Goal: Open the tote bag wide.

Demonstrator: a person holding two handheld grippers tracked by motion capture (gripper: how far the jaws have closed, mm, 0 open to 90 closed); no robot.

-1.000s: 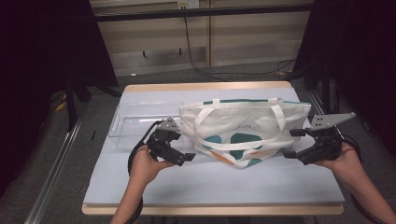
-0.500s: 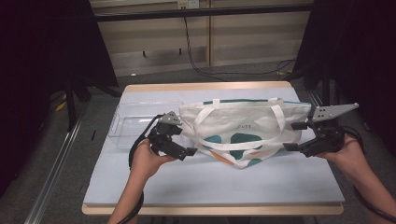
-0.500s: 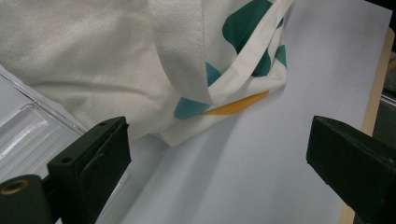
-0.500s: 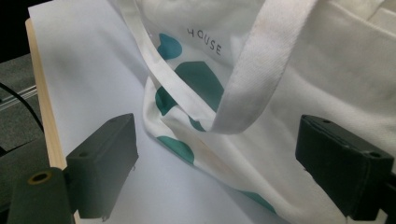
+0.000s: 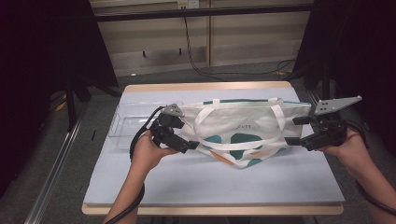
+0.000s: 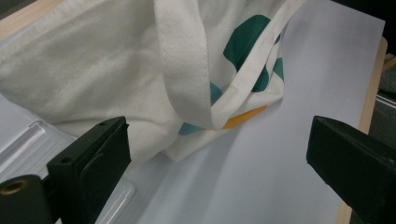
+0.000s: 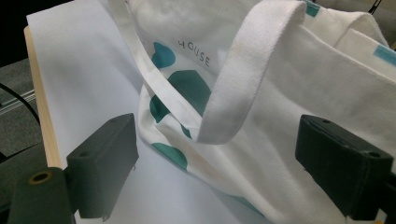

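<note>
A white canvas tote bag [image 5: 243, 133] with teal and orange shapes lies flat in the middle of the table, its two handles draped over its front. My left gripper [image 5: 186, 135] is open at the bag's left end. In the left gripper view the bag [image 6: 93, 70] and a handle loop [image 6: 187, 70] lie ahead of the wide-apart jaws of the left gripper [image 6: 217, 135]. My right gripper [image 5: 297, 131] is open at the bag's right end. In the right gripper view a handle [image 7: 243, 70] hangs between the spread jaws of the right gripper [image 7: 217, 133], which hold nothing.
A clear plastic tray [image 5: 127, 125] sits on the table left of the bag, behind my left hand, and its rim [image 6: 28, 144] shows in the left gripper view. A pale mat [image 5: 210, 182] covers the wooden table. Dark stands and cables surround the table.
Both grippers have shifted a little farther up the table along the bag's two ends. They stay open, and the bag has not moved.
</note>
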